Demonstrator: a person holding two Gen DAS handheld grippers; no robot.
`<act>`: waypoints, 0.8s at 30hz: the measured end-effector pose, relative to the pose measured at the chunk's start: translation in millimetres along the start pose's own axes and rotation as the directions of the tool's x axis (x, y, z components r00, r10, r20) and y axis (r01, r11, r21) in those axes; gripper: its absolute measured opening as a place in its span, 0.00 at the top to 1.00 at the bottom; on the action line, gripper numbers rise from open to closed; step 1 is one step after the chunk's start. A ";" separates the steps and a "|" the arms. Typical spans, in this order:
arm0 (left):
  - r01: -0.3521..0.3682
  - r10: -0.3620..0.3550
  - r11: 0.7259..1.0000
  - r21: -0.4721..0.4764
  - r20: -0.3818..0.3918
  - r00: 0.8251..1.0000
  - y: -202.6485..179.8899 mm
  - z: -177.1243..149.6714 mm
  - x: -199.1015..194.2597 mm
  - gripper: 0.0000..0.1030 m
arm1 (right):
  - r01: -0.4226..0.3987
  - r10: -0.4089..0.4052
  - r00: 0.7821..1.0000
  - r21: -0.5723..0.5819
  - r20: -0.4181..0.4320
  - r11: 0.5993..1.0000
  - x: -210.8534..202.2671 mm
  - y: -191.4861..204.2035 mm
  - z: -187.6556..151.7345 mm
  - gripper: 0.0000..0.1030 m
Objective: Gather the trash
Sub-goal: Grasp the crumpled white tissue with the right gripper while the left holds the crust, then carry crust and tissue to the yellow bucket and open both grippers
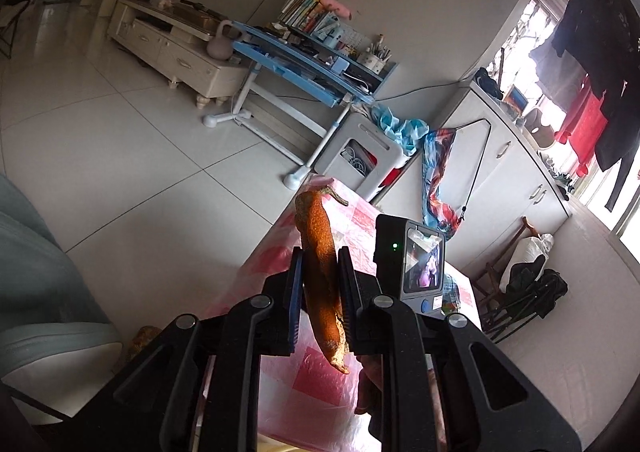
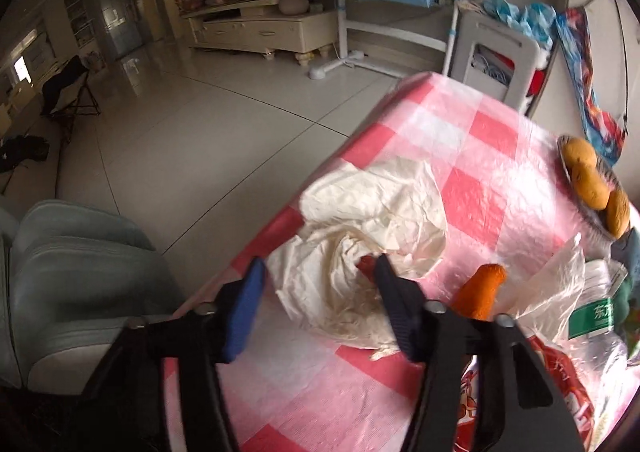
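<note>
Over the pink-and-white checked tablecloth (image 2: 476,188) both grippers are working, so let's count what's lying about. One strip of orange peel (image 1: 320,272) is standing up between the pads of the left gripper (image 1: 320,268), and those jaws are clenching it firmly, lifting it clear above the table edge with the floor tiles showing behind. One small device with a lit screen (image 1: 422,266) is sitting just beside that gripper, one green light glowing on its dark side.

Moving to the right wrist view: the right gripper (image 2: 316,292) is hanging with its jaws apart on either side of one crumpled white paper wrapper (image 2: 372,236), one blue pad to the left, one black finger to the right, and neither is pressing on it. One orange tip (image 2: 482,288) is poking up just behind the black finger; it may be more peel, though the view is too blurred to be sure. Three orange-brown fruits (image 2: 592,180) are lying on one dish at the far right edge. One clear plastic bag (image 2: 560,284) is lying near them, and one bottle with a green label (image 2: 592,316) is showing white Chinese characters, too cropped to read in full.
</note>
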State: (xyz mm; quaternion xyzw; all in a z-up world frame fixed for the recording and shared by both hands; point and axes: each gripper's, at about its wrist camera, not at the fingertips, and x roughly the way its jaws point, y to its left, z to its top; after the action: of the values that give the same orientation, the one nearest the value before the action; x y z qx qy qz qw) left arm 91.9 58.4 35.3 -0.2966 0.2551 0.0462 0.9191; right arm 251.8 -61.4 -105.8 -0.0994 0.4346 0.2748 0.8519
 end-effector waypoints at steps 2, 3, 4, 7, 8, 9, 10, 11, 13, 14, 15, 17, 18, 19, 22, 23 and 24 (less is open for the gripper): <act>0.001 -0.001 1.000 0.006 -0.001 1.000 -2.7 -1.5 1.4 0.85 | -0.022 0.022 1.000 0.028 0.016 0.999 -3.7 -5.3 -1.2 0.79; 0.001 -0.001 1.000 0.012 -0.003 1.000 -4.3 -2.5 1.9 0.85 | -0.037 0.036 0.999 0.045 0.027 0.998 -8.3 -8.2 -1.9 0.80; 0.002 -0.002 1.000 0.015 -0.004 1.000 -4.4 -1.5 2.4 0.85 | -0.042 0.040 0.998 0.053 0.045 0.998 -15.4 -9.8 -3.1 0.81; 0.000 0.000 1.000 0.030 -0.004 1.000 -7.1 -5.1 2.9 0.85 | -0.073 0.067 0.993 0.059 0.101 0.996 -42.3 -5.3 -10.9 0.81; 0.000 0.000 0.999 0.036 -0.004 1.000 -8.4 -6.2 3.2 0.85 | -0.090 0.082 0.989 0.061 0.127 0.994 -56.6 -2.7 -15.9 0.81; 0.000 0.000 0.999 0.045 -0.004 1.000 -10.4 -7.3 3.6 0.85 | -0.105 0.095 0.984 0.061 0.152 0.993 -71.7 0.3 -22.4 0.81; 0.000 0.000 0.998 0.056 -0.005 1.000 -12.6 -9.3 3.8 0.85 | -0.120 0.108 0.979 0.063 0.176 0.991 -87.3 2.3 -30.2 0.81; 0.001 -0.001 0.998 0.066 -0.006 1.000 -14.0 -11.3 3.1 0.85 | -0.136 0.122 0.973 0.064 0.195 0.989 -101.3 3.2 -36.8 0.81; 0.005 -0.003 0.995 0.100 -0.015 1.000 -20.3 -17.3 3.5 0.85 | -0.152 0.133 0.964 0.068 0.232 0.986 -130.3 5.9 -57.1 0.81; 0.007 -0.005 0.993 0.118 -0.021 1.000 -23.8 -20.3 3.8 0.85 | -0.161 0.138 0.959 0.076 0.249 0.984 -147.1 6.5 -72.3 0.81; 0.012 -0.008 0.990 0.139 -0.028 1.000 -28.0 -24.2 3.5 0.85 | -0.168 0.142 0.955 0.084 0.259 0.982 -159.0 7.8 -84.0 0.81; 0.022 -0.016 0.986 0.167 -0.035 0.999 -35.5 -31.3 0.9 0.85 | -0.175 0.141 0.951 0.104 0.274 0.979 -181.5 6.3 -110.1 0.81; 0.027 -0.021 0.982 0.187 -0.034 0.999 -39.9 -35.1 -1.6 0.85 | -0.177 0.138 0.951 0.121 0.278 0.977 -191.3 5.3 -124.5 0.81; 0.032 -0.026 0.979 0.202 -0.033 0.999 -43.1 -37.8 -4.1 0.85 | -0.186 0.142 0.950 0.140 0.279 0.973 -197.8 3.4 -135.1 0.81; 0.038 -0.030 0.966 0.255 -0.035 0.999 -53.3 -53.1 -13.8 0.85 | -0.193 0.137 0.953 0.190 0.271 0.963 -214.9 3.7 -172.8 0.81; 0.040 -0.031 0.963 0.267 -0.040 0.999 -55.0 -58.1 -16.4 0.85 | -0.199 0.139 0.953 0.207 0.271 0.958 -218.7 3.5 -182.7 0.81; 0.044 -0.031 0.959 0.280 -0.050 0.998 -56.4 -65.5 -19.1 0.85 | -0.204 0.140 0.952 0.225 0.271 0.953 -222.0 3.2 -193.0 0.81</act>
State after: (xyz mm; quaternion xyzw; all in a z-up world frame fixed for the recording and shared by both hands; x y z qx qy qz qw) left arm 59.8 -23.8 28.8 -0.1687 0.2741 -0.0145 0.9467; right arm 13.0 -222.3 -45.3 0.0832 0.3610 0.3017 0.8785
